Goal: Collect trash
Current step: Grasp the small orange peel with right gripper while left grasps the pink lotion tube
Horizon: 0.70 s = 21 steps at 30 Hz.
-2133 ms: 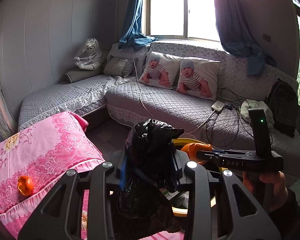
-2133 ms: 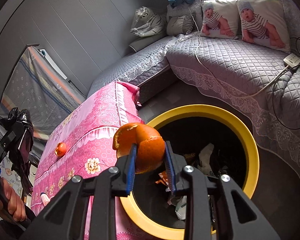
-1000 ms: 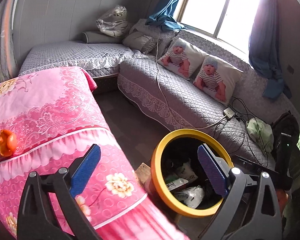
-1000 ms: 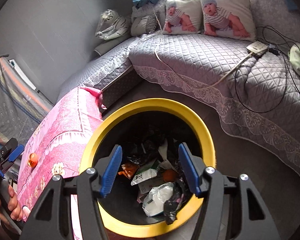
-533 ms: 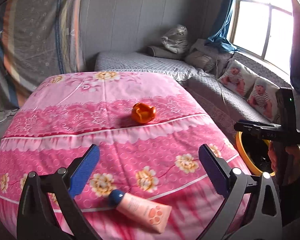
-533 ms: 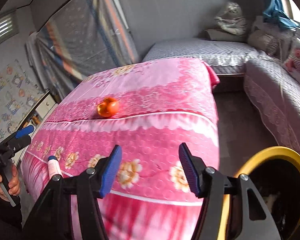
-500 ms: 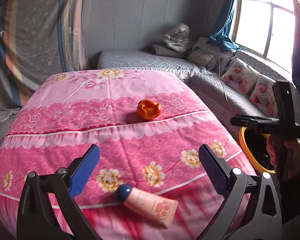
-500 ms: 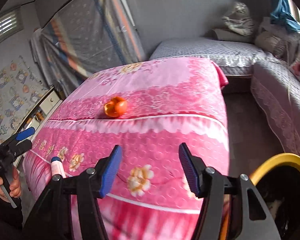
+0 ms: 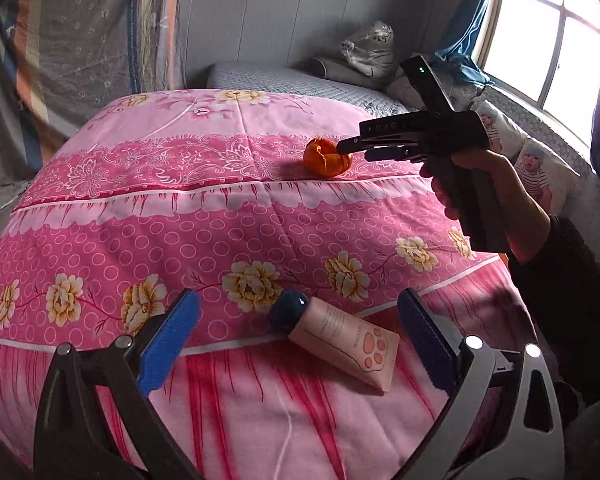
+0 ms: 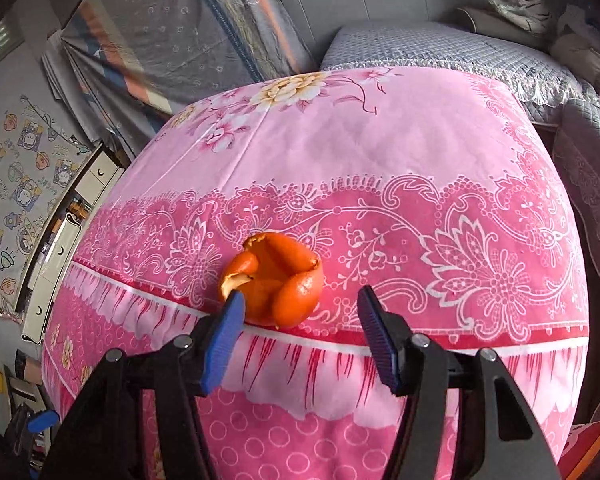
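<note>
Orange peel point(image 10: 274, 282) sat on the pink bed cover point(image 10: 380, 152), right tongs point(image 10: 300, 336) at it.
Right tongs were apart, blue pads either side of the peel's near edge, left pad just at it, no clamp visible. Left tongs point(image 9: 296, 344) were spread wide and empty over a pink tube point(image 9: 340, 340) with a dark cap, lying near the cover's front edge, well apart from the peel.
</note>
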Motion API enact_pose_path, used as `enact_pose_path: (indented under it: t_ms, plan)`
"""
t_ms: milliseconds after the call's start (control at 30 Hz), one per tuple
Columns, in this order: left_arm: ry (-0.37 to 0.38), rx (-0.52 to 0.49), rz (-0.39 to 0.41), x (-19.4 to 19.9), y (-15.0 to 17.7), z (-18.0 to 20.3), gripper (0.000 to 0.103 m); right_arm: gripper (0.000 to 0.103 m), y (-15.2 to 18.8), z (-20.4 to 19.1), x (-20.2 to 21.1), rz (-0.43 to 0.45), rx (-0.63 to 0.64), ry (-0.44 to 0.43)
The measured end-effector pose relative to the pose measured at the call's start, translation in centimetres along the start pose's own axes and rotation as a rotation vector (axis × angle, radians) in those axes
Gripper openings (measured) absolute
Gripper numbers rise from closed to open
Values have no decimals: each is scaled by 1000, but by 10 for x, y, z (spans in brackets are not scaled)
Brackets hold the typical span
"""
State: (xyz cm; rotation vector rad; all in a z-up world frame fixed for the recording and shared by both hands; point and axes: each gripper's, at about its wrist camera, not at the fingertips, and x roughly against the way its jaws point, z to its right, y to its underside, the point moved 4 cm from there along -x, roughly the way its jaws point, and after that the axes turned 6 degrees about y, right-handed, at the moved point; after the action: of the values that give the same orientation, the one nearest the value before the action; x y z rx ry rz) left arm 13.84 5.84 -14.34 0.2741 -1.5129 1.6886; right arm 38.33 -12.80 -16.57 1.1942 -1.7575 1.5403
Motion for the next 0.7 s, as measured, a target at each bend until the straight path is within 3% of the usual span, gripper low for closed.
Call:
enact_pose_path:
  t_ms: [133, 300, 600, 700]
  plan:
    - [-5, -1, -29, -4, 6, -2, 94, 55, -2, -11, -19, -37, 20, -17]
    - [-9, 5, -61, -8, 10, 2, 94, 28, -4, -24, -12, -19, 60, -15]
    - [-27, 44, -124, -27, 13, 9, 94, 19, 20, -15, 35, 12, 53, -130]
    - [-73, 63, -132, -34, 11, 8, 94, 19, 29, -4, 53, 30, 42, -156]
